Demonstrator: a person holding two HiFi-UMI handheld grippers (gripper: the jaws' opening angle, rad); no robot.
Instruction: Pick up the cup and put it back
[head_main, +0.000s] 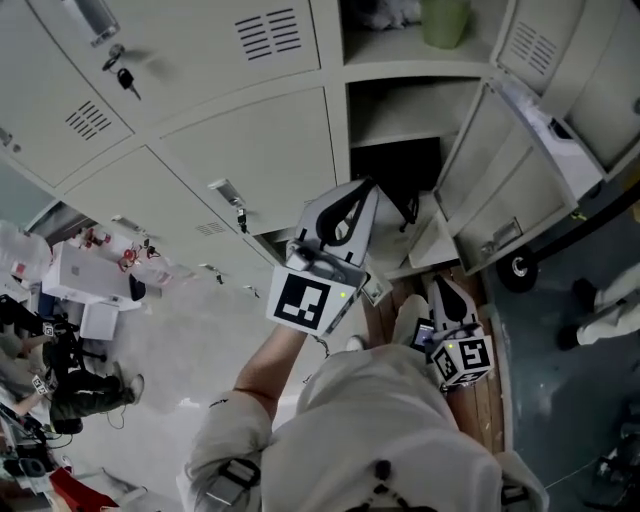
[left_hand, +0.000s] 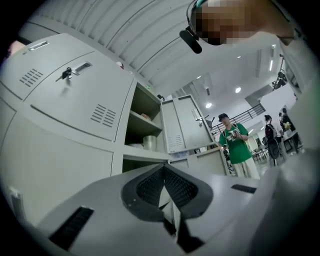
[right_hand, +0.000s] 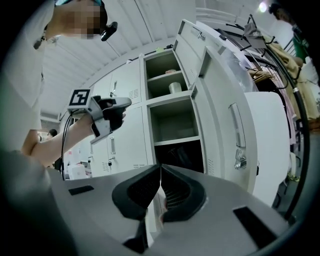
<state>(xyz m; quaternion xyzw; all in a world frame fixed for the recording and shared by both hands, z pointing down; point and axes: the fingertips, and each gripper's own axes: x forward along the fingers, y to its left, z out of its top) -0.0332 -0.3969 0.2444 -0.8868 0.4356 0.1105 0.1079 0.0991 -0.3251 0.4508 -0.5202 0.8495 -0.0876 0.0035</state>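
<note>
Green cup (head_main: 445, 22), one; left gripper (left_hand: 164, 168), right gripper (right_hand: 160, 167) closed.

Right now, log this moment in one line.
left gripper: shut, empty | right gripper: shut, empty | cup: in top locker compartment, not held

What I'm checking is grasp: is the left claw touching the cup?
Apart. Right gripper view shows the left claw well short of the cup in its locker.
</note>
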